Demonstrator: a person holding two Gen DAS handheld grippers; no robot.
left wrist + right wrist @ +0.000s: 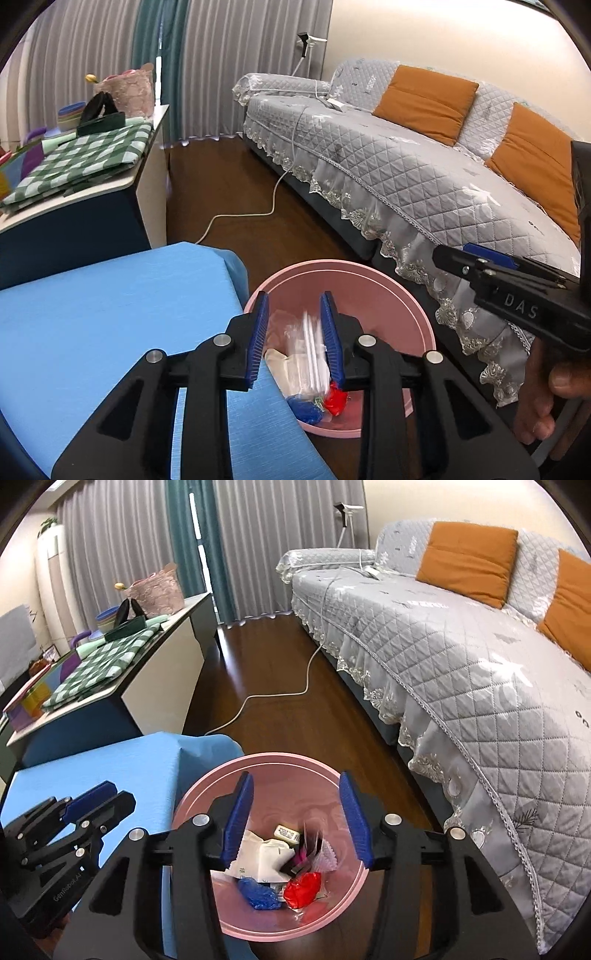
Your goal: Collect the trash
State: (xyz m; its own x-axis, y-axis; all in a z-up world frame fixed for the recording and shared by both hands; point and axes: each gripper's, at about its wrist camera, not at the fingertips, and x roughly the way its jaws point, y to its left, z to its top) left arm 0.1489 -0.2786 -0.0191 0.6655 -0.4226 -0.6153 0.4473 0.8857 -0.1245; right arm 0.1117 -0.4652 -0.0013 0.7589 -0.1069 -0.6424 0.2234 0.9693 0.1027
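Observation:
A pink round bin (399, 295) stands on the floor between the blue-covered table (92, 314) and the sofa. It holds several pieces of trash: white paper (258, 856), a blue wrapper (258, 893), a red wrapper (304, 888). My left gripper (293, 306) hovers over the bin's left side with its jaws open. A clear plastic wrapper (308, 354) shows blurred between them, apart from the pads. My right gripper (297, 786) is open and empty above the bin (207, 786). The left gripper also shows in the right wrist view (99, 797), and the right gripper in the left wrist view (458, 254).
A grey quilted sofa (461, 657) with orange cushions runs along the right. A white cable (280, 698) lies on the dark wood floor. A side cabinet (85, 199) at the left carries a green checked cloth and other items.

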